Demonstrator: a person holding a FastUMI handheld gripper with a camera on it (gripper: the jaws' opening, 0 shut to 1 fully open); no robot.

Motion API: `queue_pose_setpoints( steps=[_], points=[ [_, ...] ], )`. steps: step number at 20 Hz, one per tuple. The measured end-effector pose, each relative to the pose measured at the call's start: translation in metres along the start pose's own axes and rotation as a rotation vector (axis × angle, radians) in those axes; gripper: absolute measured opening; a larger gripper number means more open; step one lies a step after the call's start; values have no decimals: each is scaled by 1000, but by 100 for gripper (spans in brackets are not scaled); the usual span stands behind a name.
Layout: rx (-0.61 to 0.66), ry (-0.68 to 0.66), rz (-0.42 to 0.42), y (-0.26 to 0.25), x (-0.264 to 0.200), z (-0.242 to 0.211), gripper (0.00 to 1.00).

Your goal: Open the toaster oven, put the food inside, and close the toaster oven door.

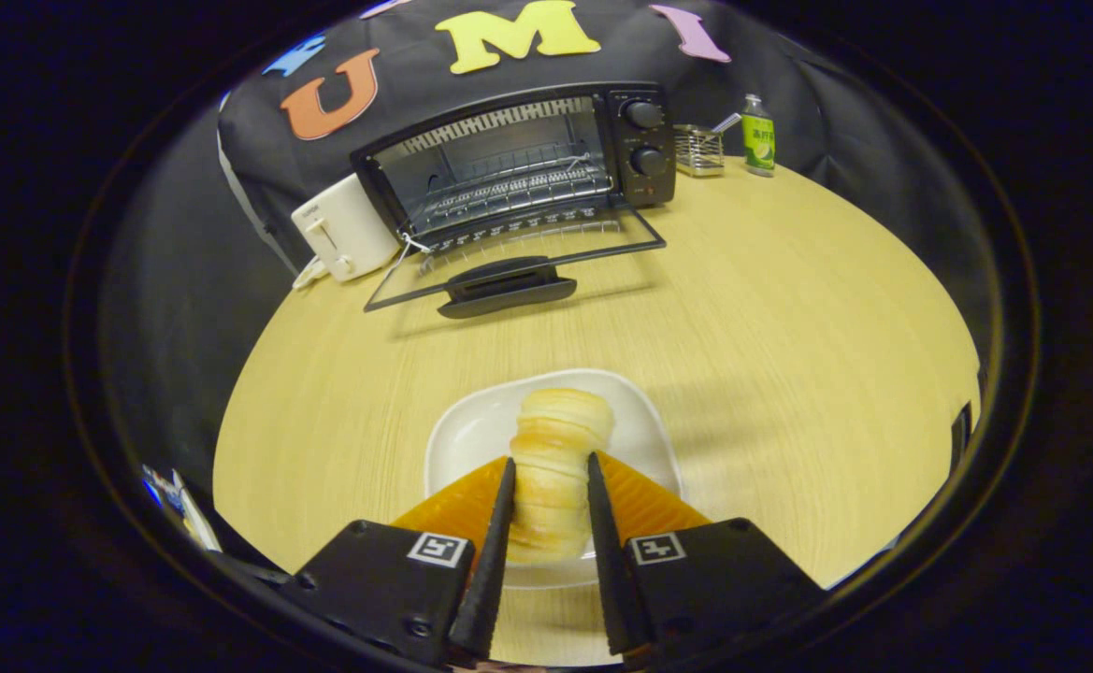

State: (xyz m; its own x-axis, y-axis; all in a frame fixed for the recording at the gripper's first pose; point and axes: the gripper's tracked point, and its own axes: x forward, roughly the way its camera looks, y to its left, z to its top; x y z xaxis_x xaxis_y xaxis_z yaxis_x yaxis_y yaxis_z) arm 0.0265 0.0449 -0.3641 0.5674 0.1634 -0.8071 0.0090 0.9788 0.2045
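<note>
Gripper fingers pinched bread roll mid-length, over plate at lower centre. Roll judged light, soft, crushable; gentle squeeze advised. Toaster oven door lay open, upper centre.

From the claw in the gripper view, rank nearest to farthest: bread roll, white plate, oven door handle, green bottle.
1. Pale ridged bread roll, between the fingers of the claw, both pressing its sides.
2. White square plate, under the roll.
3. Black oven door handle, beyond, on the lowered glass door.
4. Green bottle, farthest, right of the oven.

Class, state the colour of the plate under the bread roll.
White, seen in the gripper view: the plate lies under the bread roll, which the gripper grips.
</note>
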Motion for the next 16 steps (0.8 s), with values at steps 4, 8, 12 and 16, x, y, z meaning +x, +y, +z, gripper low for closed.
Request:
queue_pose_setpoints(
  steps=[4,8,12,16],
  points=[
    [74,16,46,5,-3,-1,34],
    [84,-31,66,10,-18,16,30],
    [77,-111,93,25,-39,58,30],
    [90,-175,114,40,-41,105,30]
  ],
)
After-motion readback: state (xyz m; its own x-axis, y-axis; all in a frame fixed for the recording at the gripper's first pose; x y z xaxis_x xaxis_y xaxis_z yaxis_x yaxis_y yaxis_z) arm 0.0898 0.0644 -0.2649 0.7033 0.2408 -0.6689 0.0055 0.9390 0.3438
